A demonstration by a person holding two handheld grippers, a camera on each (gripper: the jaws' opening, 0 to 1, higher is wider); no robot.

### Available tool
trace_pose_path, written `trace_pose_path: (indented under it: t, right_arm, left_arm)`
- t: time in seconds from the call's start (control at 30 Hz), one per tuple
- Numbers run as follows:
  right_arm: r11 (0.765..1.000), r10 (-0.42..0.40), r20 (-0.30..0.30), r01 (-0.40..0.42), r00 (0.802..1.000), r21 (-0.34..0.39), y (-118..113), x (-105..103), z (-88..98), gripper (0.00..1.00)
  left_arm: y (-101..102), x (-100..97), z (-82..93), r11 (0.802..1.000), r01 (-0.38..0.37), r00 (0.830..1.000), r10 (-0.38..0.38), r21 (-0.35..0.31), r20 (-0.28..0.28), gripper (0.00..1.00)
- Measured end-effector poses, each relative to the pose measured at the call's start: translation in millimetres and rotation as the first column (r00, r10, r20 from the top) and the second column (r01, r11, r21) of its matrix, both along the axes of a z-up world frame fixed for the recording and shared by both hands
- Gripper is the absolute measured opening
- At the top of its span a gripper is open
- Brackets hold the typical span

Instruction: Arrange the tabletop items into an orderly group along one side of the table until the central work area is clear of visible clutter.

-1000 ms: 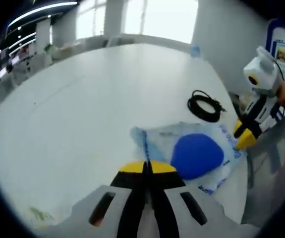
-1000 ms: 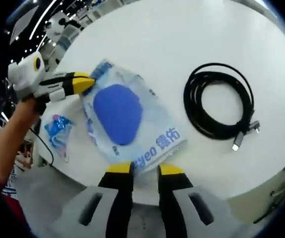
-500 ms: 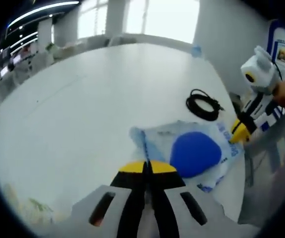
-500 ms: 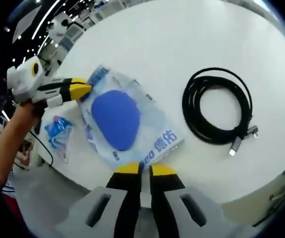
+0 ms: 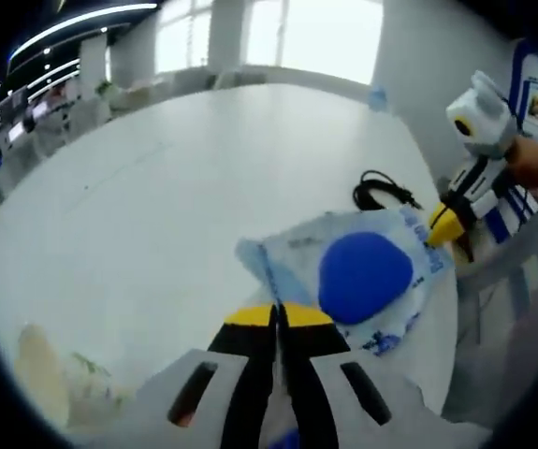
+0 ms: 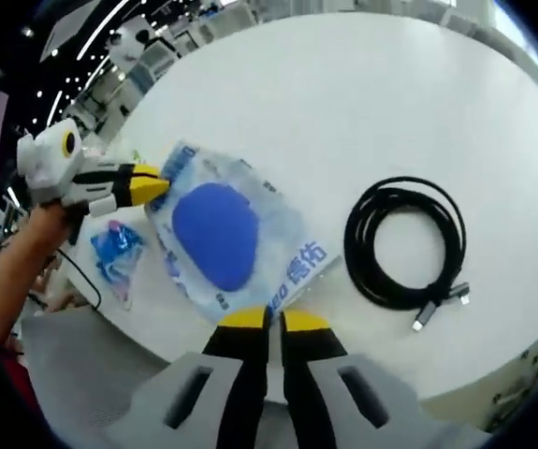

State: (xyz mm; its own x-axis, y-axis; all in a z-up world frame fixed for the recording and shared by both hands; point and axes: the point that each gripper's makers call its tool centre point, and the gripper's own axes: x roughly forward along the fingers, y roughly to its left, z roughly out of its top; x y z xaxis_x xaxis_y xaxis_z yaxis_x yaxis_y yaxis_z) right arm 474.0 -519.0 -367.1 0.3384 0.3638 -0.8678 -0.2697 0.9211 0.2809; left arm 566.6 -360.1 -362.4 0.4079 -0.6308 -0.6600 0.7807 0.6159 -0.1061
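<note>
A clear plastic bag (image 5: 297,248) (image 6: 287,248) with blue print holds a round blue pad (image 5: 364,276) (image 6: 214,234). It lies near the rim of the white round table (image 5: 156,187) (image 6: 343,94). My left gripper (image 5: 276,316) (image 6: 161,182) is shut on one corner of the bag. At the opposite edge, by the printed letters, my right gripper (image 6: 273,320) (image 5: 440,224) is shut on the bag too. The bag looks raised between them, and in the left gripper view it hides part of the coiled black cable (image 5: 381,192) (image 6: 404,243) beside it.
A small blue packet (image 6: 114,253) lies by the table edge next to the left gripper. A pale packet (image 5: 44,383) sits at the near rim in the left gripper view. A person's arm (image 6: 16,271) reaches in from the left. Shelves and windows stand beyond the table.
My right gripper's jaws went from open to shut on the bag's printed edge. The bag has since shifted slightly toward the cable, with both grippers on it.
</note>
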Motion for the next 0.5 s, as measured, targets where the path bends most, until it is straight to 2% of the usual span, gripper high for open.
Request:
trace_pose_path:
  t: [0.33,0.5]
  right_arm:
    - [0.998,0.068,0.054,-0.067,0.996,-0.015,3,31,22.7,0.03]
    - [0.994,0.112,0.09,-0.111,0.99,-0.02,8,54,36.3,0.03]
  left_arm:
    - [16,0.6,16.0,0.998,-0.063,0.998,0.063,-0.008,0.022,0.0]
    - [27,3.1,26.9,0.994,-0.108,0.993,0.108,-0.009,0.042,0.0]
